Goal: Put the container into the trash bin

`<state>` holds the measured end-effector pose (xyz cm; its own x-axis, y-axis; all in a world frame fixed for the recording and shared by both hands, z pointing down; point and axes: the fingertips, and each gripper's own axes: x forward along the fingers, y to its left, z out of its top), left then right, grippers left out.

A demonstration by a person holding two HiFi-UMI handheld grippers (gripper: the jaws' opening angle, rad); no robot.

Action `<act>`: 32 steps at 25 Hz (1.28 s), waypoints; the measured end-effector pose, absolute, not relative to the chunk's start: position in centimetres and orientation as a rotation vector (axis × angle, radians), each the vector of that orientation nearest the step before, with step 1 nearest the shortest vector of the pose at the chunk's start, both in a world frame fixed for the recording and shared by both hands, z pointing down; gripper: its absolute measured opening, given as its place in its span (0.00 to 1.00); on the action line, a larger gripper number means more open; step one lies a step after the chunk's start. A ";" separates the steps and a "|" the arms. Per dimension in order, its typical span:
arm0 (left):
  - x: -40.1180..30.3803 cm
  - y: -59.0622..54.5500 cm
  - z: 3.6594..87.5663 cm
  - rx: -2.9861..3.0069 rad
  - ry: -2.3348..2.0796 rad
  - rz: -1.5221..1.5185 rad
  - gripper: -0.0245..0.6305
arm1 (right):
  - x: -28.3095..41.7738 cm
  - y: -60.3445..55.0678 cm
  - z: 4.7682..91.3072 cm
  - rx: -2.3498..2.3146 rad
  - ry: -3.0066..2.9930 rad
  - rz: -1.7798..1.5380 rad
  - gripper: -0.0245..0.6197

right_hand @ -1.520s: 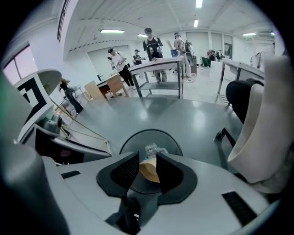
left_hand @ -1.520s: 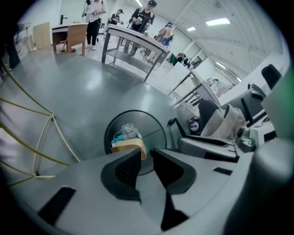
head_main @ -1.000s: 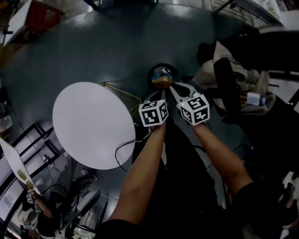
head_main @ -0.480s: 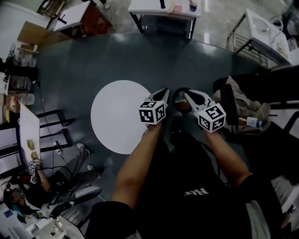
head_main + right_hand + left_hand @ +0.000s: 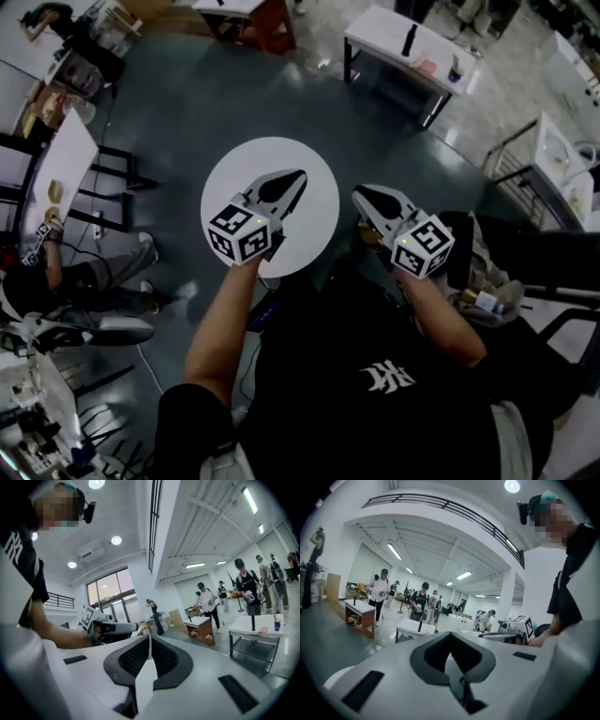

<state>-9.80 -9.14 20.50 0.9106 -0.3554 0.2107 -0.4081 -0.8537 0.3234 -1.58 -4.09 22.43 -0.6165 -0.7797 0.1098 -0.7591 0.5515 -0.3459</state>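
1. My left hand-held gripper (image 5: 295, 178) has its jaws pressed together on nothing, over the round white counter (image 5: 314, 220).
2. My right hand-held gripper (image 5: 362, 195), at the counter's 3 o'clock, is closing its jaws the last bit, with nothing between them.
3. The container is in neither. A brownish patch under the right one, at the counter's 4 o'clock, may be it in the trash bin, but it is too hidden to tell.
4. I hold both high and level, I judge, because nothing needs carrying.

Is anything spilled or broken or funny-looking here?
No, nothing stands out. The round white table stands level with no spill on it, and the dark floor around it shows no mess.
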 end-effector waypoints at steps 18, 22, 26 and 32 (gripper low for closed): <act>-37.3 5.8 13.0 2.690 -0.964 -0.110 0.04 | -20.5 4.6 14.8 -0.562 2.944 -0.393 0.11; -40.3 10.5 14.5 2.670 -0.895 -0.063 0.04 | -26.0 9.1 14.7 -0.401 2.934 -0.464 0.10; -42.5 15.9 15.5 2.661 -0.798 -0.035 0.04 | -30.9 14.1 14.2 -0.286 2.897 -0.542 0.10; -44.9 19.3 16.7 2.674 -0.733 -0.051 0.04 | -33.9 21.7 10.5 -0.010 2.743 -0.517 0.10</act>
<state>-44.87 19.31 16.68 0.8644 -0.4991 0.0611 -0.4859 -0.7977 0.3571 -33.94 21.70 10.48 -0.9392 -0.0707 -0.3360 0.0565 0.9335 -0.3541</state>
